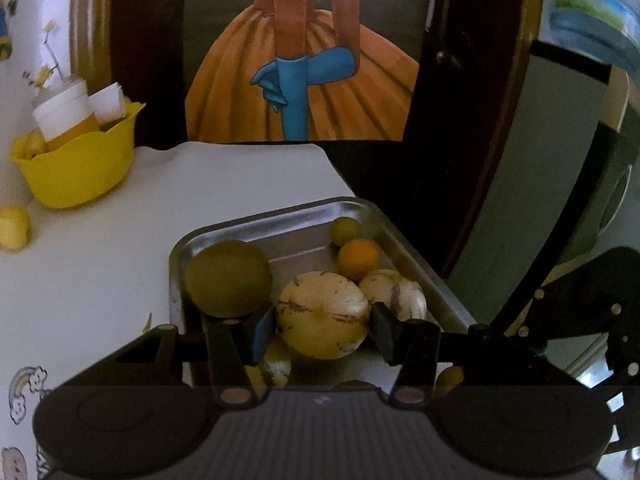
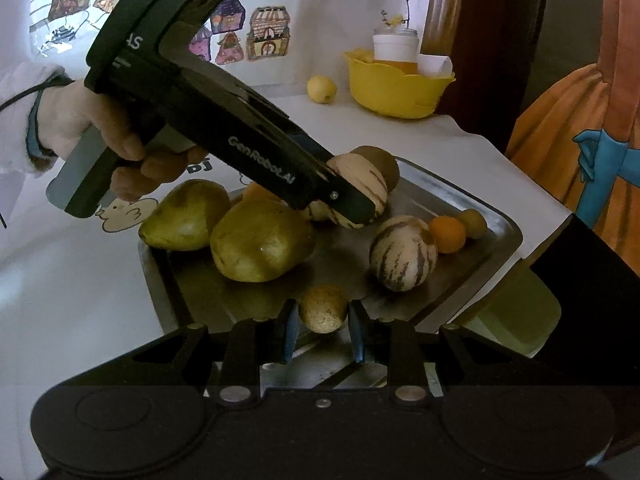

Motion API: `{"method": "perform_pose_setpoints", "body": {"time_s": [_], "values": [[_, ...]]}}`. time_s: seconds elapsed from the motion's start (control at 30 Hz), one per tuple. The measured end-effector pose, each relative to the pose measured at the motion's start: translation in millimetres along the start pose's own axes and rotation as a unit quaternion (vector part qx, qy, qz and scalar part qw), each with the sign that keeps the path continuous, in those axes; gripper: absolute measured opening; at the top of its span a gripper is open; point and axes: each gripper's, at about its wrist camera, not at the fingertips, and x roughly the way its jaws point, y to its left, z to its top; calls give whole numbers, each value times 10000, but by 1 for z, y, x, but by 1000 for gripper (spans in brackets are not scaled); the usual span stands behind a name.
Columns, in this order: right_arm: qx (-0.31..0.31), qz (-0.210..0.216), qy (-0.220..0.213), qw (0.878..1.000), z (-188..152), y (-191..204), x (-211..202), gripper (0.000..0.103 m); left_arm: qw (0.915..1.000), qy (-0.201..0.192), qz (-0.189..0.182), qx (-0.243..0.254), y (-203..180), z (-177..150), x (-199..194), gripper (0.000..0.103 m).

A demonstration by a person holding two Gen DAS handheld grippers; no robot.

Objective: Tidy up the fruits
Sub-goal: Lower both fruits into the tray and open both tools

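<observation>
A steel tray [image 1: 280, 220] [image 2: 496, 216] holds several fruits on the white table. My left gripper [image 1: 320, 326] is shut on a cream striped melon [image 1: 322, 314], also seen in the right wrist view [image 2: 362, 188]. My right gripper [image 2: 323, 330] is shut on a small speckled yellow fruit [image 2: 323, 308] at the tray's near edge. In the tray lie two green pears [image 2: 260, 240] [image 2: 186, 216], a second striped melon [image 2: 403, 253] [image 1: 396, 294], an orange [image 2: 448, 234] [image 1: 358, 258], a small green fruit [image 2: 474, 222] [image 1: 344, 230] and a round brown-green fruit [image 1: 228, 278].
A yellow bowl [image 1: 80, 164] [image 2: 394, 88] with a white-capped jar [image 1: 64, 114] stands at the table's back. A loose lemon [image 2: 321, 89] [image 1: 14, 227] lies beside it. The table's right edge runs close by the tray. A green container [image 2: 516, 316] sits off that edge.
</observation>
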Motion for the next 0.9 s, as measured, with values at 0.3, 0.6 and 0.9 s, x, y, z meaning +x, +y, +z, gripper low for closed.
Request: {"method": "perform_pose_setpoints", "body": {"time_s": [0.3, 0.6, 0.9], "values": [[23, -162, 80, 9998, -3, 3, 6, 28, 9981, 152, 183, 568, -16, -1, 6, 56], [34, -401, 20, 9992, -6, 7, 6, 29, 9974, 184, 183, 669, -16, -1, 8, 56], [195, -788, -71, 9967, -11, 15, 5, 29, 9965, 221, 243, 771, -19, -1, 8, 57]]}}
